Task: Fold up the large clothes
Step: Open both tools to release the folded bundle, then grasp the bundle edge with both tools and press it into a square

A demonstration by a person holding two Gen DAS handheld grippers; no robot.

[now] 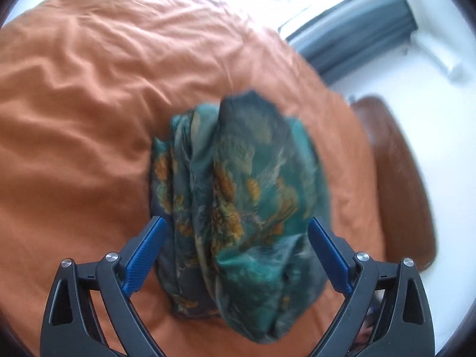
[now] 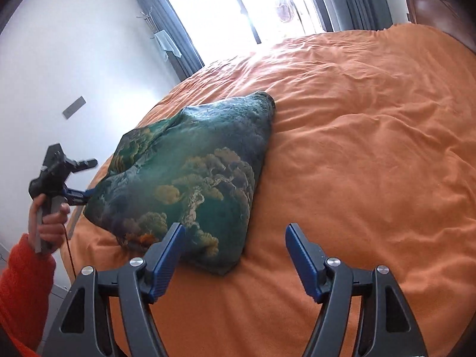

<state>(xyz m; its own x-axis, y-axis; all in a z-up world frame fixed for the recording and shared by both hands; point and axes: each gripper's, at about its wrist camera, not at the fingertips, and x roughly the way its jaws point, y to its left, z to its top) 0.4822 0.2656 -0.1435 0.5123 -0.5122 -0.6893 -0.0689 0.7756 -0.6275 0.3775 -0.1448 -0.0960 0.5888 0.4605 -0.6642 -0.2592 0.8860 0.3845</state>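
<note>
A folded teal garment point(image 1: 244, 178) printed with yellow clouds lies in a thick bundle on the orange bed cover point(image 1: 89, 119). In the left wrist view my left gripper point(image 1: 236, 221) hovers over its near end, jaws wide, and the blue pads do not press the cloth. The right wrist view shows the same garment point(image 2: 193, 163) as a puffy folded packet. My right gripper point(image 2: 235, 227) stands open at its near corner with nothing held. The left gripper point(image 2: 87, 178) is at the packet's left edge, held by a hand point(image 2: 50, 223) in an orange sleeve.
The orange cover point(image 2: 357, 148) spreads wide to the right of the garment. A brown leather headboard point(image 2: 431, 6) borders the bed's far side and shows as a headboard point(image 1: 398, 178) at the right. A bright window point(image 2: 238, 6) with grey curtains stands beyond the bed.
</note>
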